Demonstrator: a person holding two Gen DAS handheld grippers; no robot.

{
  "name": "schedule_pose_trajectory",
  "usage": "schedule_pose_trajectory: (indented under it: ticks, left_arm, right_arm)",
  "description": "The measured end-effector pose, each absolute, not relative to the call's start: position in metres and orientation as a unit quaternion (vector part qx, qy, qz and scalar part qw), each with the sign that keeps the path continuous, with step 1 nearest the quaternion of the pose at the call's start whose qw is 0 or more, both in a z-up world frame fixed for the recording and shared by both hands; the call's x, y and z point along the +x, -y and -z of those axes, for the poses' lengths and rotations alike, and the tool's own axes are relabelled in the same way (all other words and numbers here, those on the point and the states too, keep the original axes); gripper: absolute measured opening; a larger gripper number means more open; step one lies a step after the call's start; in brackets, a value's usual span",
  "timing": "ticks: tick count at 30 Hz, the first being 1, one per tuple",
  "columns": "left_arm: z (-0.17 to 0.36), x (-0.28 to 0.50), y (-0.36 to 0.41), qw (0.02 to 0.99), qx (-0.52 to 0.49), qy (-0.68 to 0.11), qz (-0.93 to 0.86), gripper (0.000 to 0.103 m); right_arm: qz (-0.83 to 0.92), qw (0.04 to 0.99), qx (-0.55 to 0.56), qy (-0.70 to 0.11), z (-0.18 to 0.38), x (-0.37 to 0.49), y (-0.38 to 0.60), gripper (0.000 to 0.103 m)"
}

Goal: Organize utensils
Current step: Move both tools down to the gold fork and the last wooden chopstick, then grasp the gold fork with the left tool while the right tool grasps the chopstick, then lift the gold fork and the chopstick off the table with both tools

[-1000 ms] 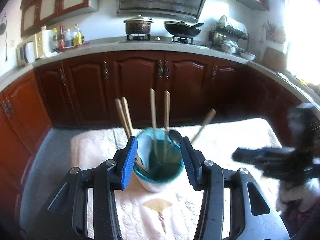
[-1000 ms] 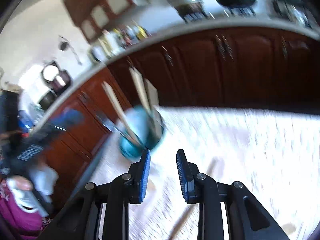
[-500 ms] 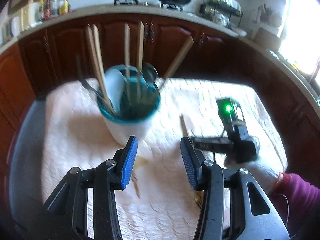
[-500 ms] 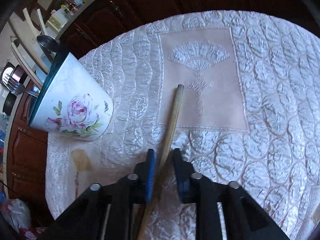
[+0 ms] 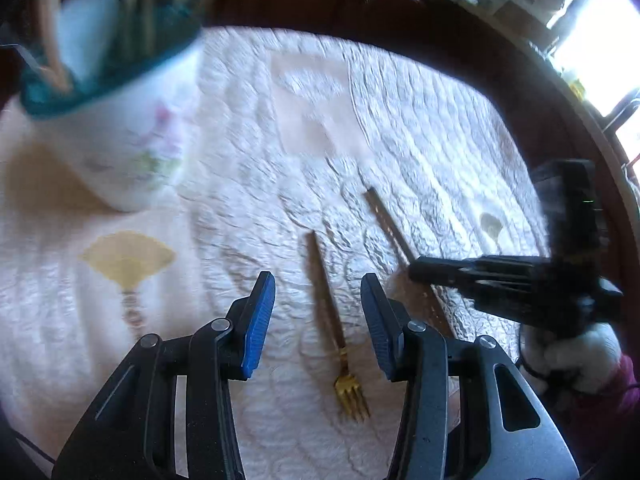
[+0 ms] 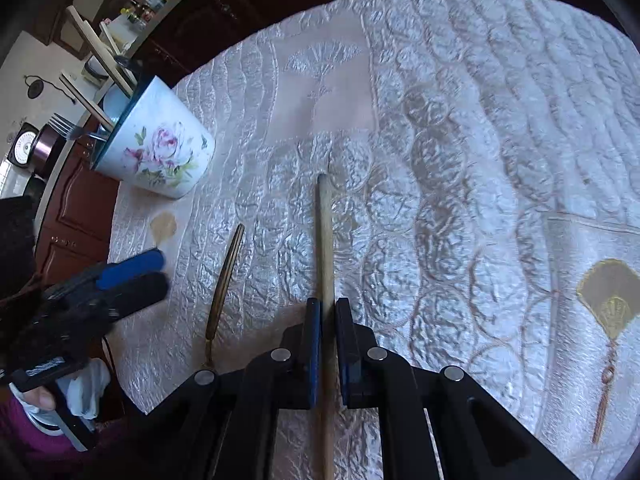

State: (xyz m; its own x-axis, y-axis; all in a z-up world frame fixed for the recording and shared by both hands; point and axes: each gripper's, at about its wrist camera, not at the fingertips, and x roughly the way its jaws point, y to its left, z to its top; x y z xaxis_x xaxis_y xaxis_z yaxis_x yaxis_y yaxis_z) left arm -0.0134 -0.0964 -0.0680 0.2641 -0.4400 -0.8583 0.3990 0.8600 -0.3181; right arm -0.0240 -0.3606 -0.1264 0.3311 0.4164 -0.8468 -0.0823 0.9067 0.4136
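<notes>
My right gripper [image 6: 328, 344] is opening slightly around the chopstick [image 6: 325, 240], which runs straight ahead; my left gripper [image 5: 318, 320], wide, straddles the fork [image 5: 332, 320].

No text, brand or number can be read anywhere. The label on the left gripper [image 6: 132, 278] is a blur, and the bottles [image 6: 154, 0] are too small to read.
</notes>
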Motion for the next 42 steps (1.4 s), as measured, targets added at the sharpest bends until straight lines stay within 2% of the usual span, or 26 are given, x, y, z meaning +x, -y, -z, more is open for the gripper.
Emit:
schedule_pose_trajectory:
  ticks: [2,5,8,10,12,18,19,21,22,27,42]
  left_arm:
    - [0.075,-0.010,0.103,0.792,-0.011,-0.552,0.261,0.043]
    - [0.081,-0.001,0.110,0.789,-0.002,-0.556,0.260,0.042]
    - [0.085,0.005,0.115,0.787,0.014,-0.559,0.259,0.035]
    - [0.090,0.010,0.120,0.784,0.026,-0.564,0.258,0.024]
    - [0.095,0.015,0.125,0.780,0.037,-0.569,0.258,0.020]
    - [0.103,0.019,0.134,0.776,0.059,-0.571,0.262,0.017]
    - [0.103,0.019,0.134,0.776,0.062,-0.570,0.263,0.015]
    - [0.104,0.019,0.136,0.779,0.073,-0.566,0.260,0.011]
    - [0.103,0.019,0.133,0.779,0.070,-0.566,0.262,0.010]
    - [0.091,0.010,0.113,0.785,0.037,-0.556,0.270,0.005]
    - [0.000,-0.024,0.056,0.845,0.000,-0.461,0.273,0.005]
  right_arm:
    - [-0.150,0.811,0.153,-0.544,0.119,-0.024,0.366,0.026]
    - [-0.144,0.818,0.144,-0.537,0.111,-0.011,0.367,0.026]
    - [-0.147,0.818,0.131,-0.540,0.111,0.002,0.363,0.026]
    - [-0.149,0.817,0.124,-0.544,0.112,0.016,0.355,0.026]
    - [-0.149,0.815,0.121,-0.547,0.114,0.023,0.353,0.026]
    - [-0.151,0.809,0.095,-0.561,0.124,0.046,0.336,0.026]
    - [-0.152,0.809,0.087,-0.561,0.126,0.049,0.331,0.025]
    - [-0.152,0.813,0.065,-0.558,0.127,0.051,0.326,0.012]
    - [-0.155,0.814,0.058,-0.557,0.126,0.051,0.323,0.008]
    - [-0.170,0.831,0.066,-0.525,0.103,0.043,0.316,0.008]
    - [-0.216,0.883,0.087,-0.408,-0.007,-0.016,0.329,0.007]
